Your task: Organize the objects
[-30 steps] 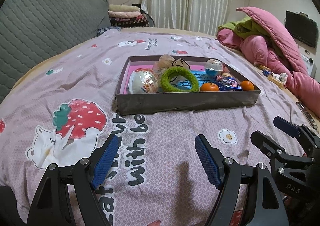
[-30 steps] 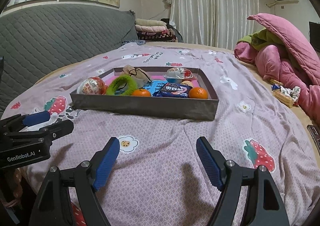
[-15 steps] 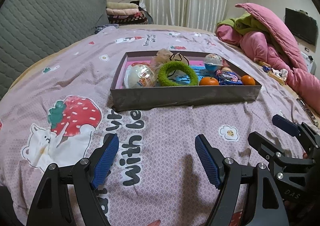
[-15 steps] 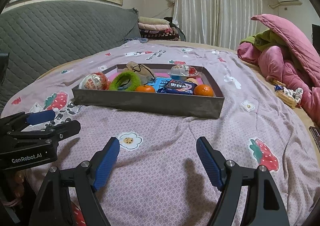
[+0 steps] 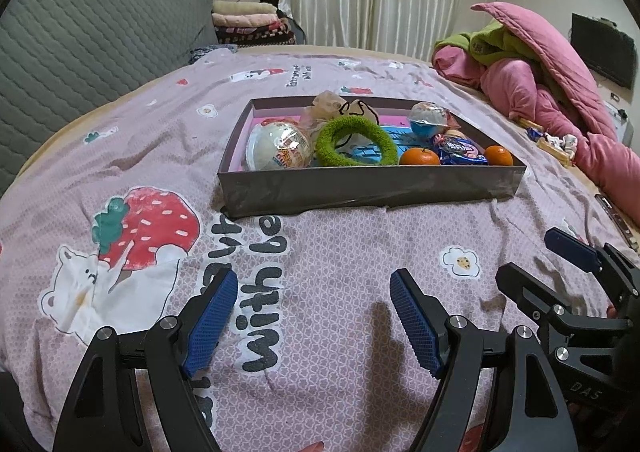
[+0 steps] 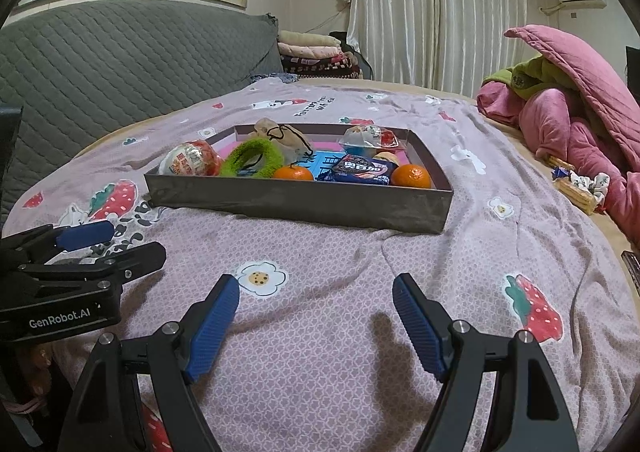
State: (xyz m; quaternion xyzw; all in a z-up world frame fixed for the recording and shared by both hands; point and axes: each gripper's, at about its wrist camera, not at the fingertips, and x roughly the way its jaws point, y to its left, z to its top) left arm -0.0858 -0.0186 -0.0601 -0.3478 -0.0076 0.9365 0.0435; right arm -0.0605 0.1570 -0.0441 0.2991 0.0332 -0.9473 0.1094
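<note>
A shallow grey box [image 5: 372, 187] [image 6: 296, 199] lies on the bed ahead of both grippers. It holds a white toy egg [image 5: 278, 149] [image 6: 190, 161], a green hair scrunchie [image 5: 356, 141] [image 6: 252, 159], a beige drawstring pouch [image 5: 340, 105] [image 6: 284, 137], two oranges [image 5: 419, 157] [image 6: 412, 175], a dark blue snack pack [image 5: 458, 149] [image 6: 362, 169] and a clear capsule [image 5: 430, 117] [image 6: 368, 137]. My left gripper [image 5: 314, 318] is open and empty, short of the box. My right gripper [image 6: 316, 322] is open and empty, beside the left one.
A pink printed bedsheet [image 5: 160, 155] covers the bed. A grey quilted headboard [image 5: 80, 43] stands at the left. A heap of pink and green bedding [image 5: 540, 91] lies at the right, with small wrappers [image 6: 580, 187] beside it. Folded blankets [image 5: 252, 21] are stacked at the back.
Both grippers have drifted slightly closer to the box and tilted up a little. Both stay open and empty. The objects in the box have not moved.
</note>
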